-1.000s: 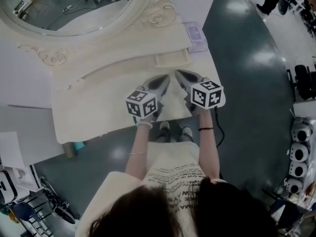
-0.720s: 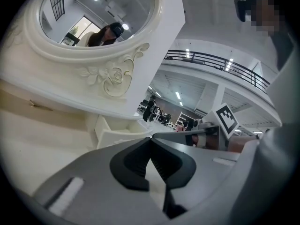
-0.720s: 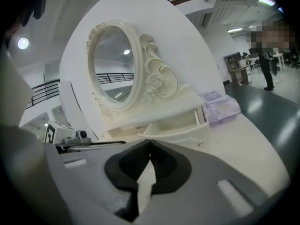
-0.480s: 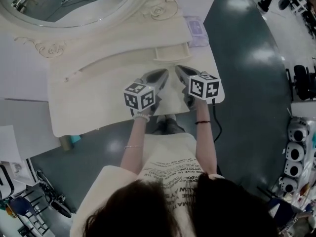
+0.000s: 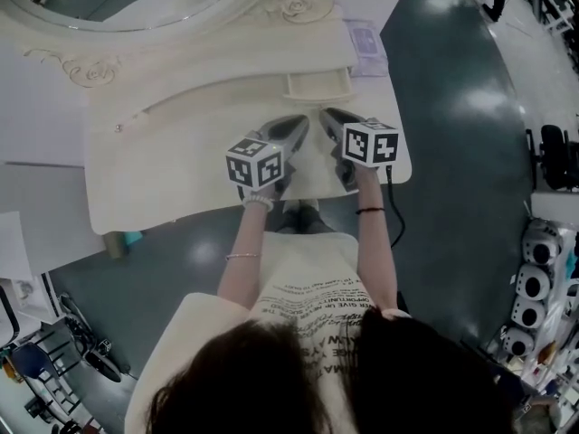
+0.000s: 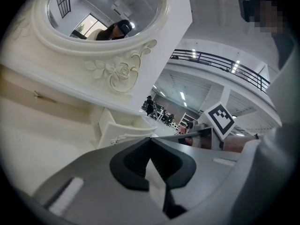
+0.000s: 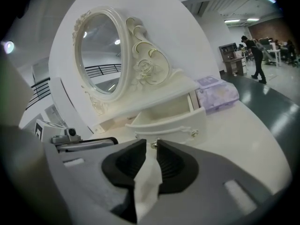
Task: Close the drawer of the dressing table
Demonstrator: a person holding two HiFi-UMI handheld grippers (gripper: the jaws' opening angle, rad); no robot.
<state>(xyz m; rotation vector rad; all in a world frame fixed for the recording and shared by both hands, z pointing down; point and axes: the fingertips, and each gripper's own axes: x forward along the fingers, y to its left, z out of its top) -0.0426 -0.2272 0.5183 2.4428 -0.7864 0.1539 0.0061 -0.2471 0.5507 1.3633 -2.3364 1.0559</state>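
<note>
**Right gripper eased open at the knob of the open drawer**

Right gripper [image 7: 151, 142] points at the front of the drawer [image 7: 164, 123]. Its jaws have just been opening and now stand a narrow gap apart. The drawer's small metal knob [image 7: 153, 145] shows in that gap right at the tips, but the pads do not press on it. Whether the tips touch the knob cannot be told.

Left gripper [image 6: 150, 138] has its tips together with nothing between them. In the head view it lies just beside the right one, at its 9 o'clock, and both hang over the top of the dressing table [image 5: 163, 179].

The drawer is pulled out from under the mirror's shelf and looks bare inside. In the head view it sits at 12 o'clock from the two grippers, near their tips. The oval mirror [image 7: 101, 55], in a carved cream frame with roses and scrolls, stands beyond it at about 11 o'clock. A pale purple box [image 7: 216, 93] rests on the table at about 1 o'clock from the drawer, close to the table's right edge. Its print is too small to read.

Each gripper carries a cube with black-and-white square markers, which are patterns rather than words. The person's pale shirt [image 5: 312, 301] bears several lines of black capitals that are too small and bent to read with any certainty.
</note>
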